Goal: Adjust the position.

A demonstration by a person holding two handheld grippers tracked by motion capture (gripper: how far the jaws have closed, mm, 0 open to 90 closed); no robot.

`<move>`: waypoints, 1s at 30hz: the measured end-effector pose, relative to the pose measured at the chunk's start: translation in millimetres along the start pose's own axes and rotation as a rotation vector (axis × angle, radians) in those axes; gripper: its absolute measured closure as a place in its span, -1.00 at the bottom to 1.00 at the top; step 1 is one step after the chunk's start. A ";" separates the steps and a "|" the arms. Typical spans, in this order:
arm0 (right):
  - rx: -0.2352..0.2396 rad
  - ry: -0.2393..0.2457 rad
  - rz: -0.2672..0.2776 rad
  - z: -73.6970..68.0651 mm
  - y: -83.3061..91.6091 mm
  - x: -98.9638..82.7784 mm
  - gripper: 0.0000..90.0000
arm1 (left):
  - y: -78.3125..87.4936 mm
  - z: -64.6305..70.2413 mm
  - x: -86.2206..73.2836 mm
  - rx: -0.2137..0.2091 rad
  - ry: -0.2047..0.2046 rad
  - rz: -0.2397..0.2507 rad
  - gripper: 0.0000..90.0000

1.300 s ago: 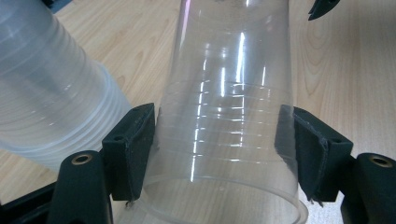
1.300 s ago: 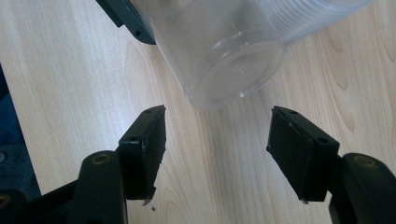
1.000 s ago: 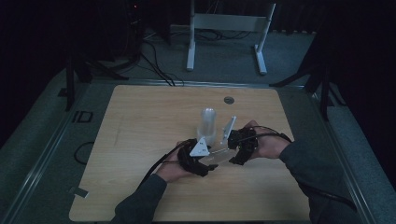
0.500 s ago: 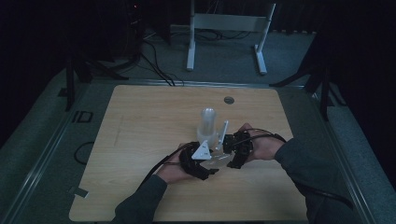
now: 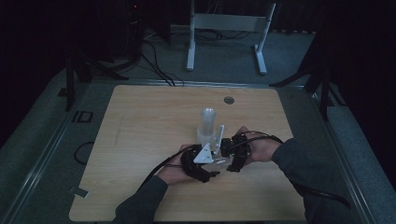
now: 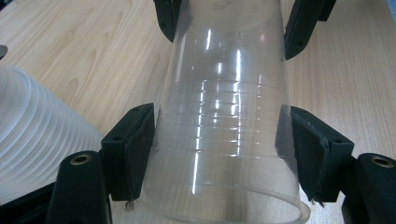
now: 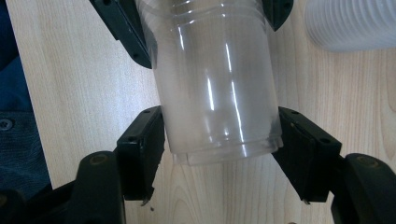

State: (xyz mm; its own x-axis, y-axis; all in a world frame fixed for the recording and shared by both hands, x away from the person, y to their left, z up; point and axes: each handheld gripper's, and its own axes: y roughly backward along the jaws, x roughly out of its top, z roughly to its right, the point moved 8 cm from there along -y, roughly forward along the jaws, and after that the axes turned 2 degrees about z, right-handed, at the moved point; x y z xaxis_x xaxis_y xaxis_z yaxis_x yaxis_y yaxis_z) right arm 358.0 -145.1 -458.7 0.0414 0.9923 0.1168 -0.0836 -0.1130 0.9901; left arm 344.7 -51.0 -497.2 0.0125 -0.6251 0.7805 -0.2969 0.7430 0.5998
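A clear plastic cup [image 5: 219, 161] lies on its side just above the wooden table [image 5: 140, 140], held between my two grippers. My left gripper [image 6: 222, 135] is shut on the cup [image 6: 224, 116] near its wide rim. My right gripper [image 7: 222, 135] has its pads against the cup [image 7: 215, 79] at its narrow base, and its jaws have just been opening with the cup between them. In the high view the left gripper [image 5: 211, 161] and right gripper [image 5: 227, 158] face each other at mid-table.
A tall upright stack of ribbed clear cups [image 5: 207, 125] stands just behind the grippers, close beside the held cup [image 6: 32, 135] [image 7: 350, 23]. A round grommet [image 5: 228, 100] sits near the table's far edge. A white metal frame [image 5: 224, 28] stands on the floor beyond.
The right hand and its gripper have shifted slightly left and nearer, closer to the left gripper. The left hand and the cup stack have stayed put.
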 end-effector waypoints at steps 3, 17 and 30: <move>0.004 0.005 -0.005 0.2 -3.5 0.4 -0.23 | 0.1 0.1 1.4 0.007 -0.007 0.008 -0.33; 0.002 -0.002 0.003 -0.7 -4.4 -1.7 -0.09 | 0.1 1.6 4.3 -0.011 0.035 0.032 -0.48; 0.003 -0.050 0.063 -0.4 -8.2 -10.7 -0.08 | 2.9 -2.6 7.4 0.009 0.087 0.057 -0.69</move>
State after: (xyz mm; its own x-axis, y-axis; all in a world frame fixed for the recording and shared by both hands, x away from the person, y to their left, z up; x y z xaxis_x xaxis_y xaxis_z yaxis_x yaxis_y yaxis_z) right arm 357.8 -154.8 -468.1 0.0855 0.9795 0.1825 -0.0847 -0.1753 0.9809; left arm 346.4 -52.8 -489.2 0.0783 -0.5581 0.8260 -0.3078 0.7746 0.5525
